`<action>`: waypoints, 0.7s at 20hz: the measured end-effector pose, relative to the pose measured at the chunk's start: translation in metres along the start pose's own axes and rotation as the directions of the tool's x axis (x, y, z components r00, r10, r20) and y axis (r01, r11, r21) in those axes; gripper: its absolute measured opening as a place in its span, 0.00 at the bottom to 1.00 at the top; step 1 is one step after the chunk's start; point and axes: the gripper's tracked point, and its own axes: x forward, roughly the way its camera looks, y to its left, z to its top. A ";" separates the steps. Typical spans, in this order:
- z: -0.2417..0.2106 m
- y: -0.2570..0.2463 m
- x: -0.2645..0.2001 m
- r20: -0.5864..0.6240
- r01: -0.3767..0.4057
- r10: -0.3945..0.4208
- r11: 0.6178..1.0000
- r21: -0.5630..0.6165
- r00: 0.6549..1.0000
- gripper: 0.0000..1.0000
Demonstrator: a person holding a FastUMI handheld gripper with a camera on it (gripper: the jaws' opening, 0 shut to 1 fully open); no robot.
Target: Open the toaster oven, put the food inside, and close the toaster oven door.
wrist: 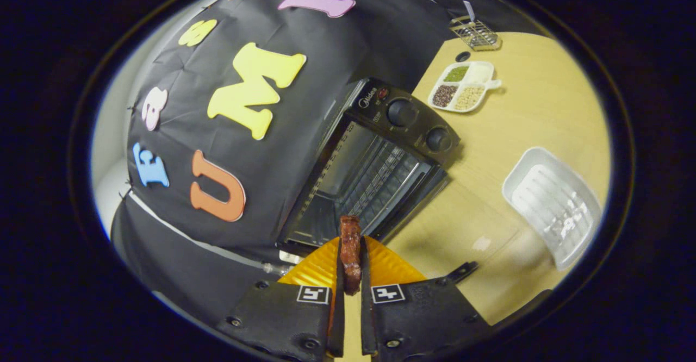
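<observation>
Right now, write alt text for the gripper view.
The gripper is shut on a reddish-brown strip of food, just ahead of the open toaster oven on a wooden table. Beyond lie a white tray, a divided dish and a wire rack.

"Midea" on toaster oven

The black toaster oven stands on a light wood-grain surface, beside a clear ribbed tray; the food is reddish-brown.
</observation>
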 end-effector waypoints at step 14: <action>0.018 -0.011 0.125 0.150 0.112 -0.129 0.987 0.115 0.980 0.15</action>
